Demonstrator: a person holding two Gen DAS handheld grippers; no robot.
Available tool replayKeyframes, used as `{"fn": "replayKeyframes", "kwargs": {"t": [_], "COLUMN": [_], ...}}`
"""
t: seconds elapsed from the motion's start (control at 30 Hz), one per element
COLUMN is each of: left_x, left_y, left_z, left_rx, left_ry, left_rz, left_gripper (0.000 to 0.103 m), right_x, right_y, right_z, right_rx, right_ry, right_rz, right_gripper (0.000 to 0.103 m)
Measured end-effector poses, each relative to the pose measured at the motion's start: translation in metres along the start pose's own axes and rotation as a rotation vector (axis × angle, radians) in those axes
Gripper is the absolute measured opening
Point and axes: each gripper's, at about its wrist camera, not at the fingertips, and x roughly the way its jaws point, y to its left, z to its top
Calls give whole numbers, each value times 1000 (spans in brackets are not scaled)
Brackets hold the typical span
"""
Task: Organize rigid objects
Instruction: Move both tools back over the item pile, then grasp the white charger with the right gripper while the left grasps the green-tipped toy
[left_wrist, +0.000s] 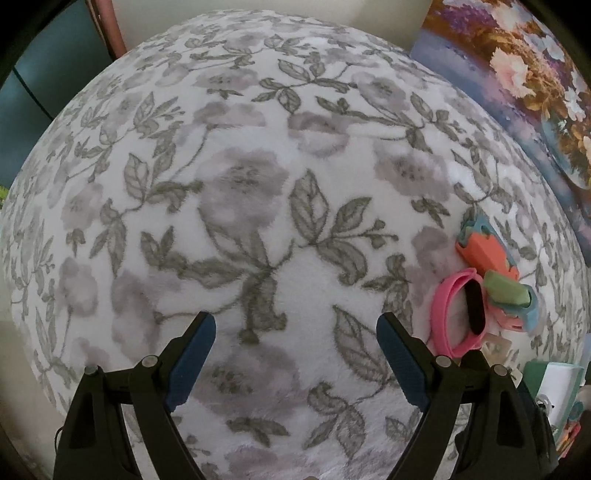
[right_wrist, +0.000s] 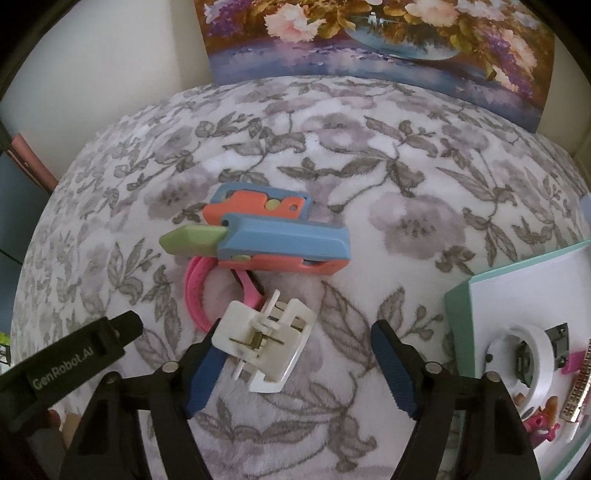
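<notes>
We are at the pick-up step: our right tool (right_wrist: 299, 365) points steeply down with its jaws apart around the white plastic part (right_wrist: 267, 345) on the flowered surface (right_wrist: 406, 184), its left pad touching the part's edge. Next we must close on it and carry it to the green-rimmed box (right_wrist: 458, 295) just right. Our left tool (left_wrist: 295, 358) hangs open over bare cloth, holding nothing.

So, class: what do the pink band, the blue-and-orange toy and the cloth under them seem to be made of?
Pink band: probably silicone or rubber, matte, curling in a soft loop. Blue-and-orange toy: looks like hard moulded plastic, smooth with crisp edges. Cloth: plush fleece-like fabric, fuzzy nap, printed grey flowers.
</notes>
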Motion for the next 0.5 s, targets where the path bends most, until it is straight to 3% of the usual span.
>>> {"fn": "replayKeyframes", "kwargs": {"t": [0.1, 0.27, 0.4, 0.5], "left_x": [2, 5, 0, -6], "left_y": [-1, -3, -4, -6], "left_z": [1, 4, 5, 5], "left_rx": [-2, -7, 1, 5], "left_ry": [-2, -4, -12, -19], "left_rz": [2, 2, -4, -12], "left_gripper": [89, 89, 89, 89], "right_x": [-1, -6, -9, -13], "right_y": [3, 8, 7, 3], "right_z": [1, 2, 2, 4], "right_rx": [-10, -28, -22, -12], "right_ry": [-10, -29, -44, -58], "right_rz": [18, 42, 46, 52], "right_gripper": [69, 40, 31, 18]}}
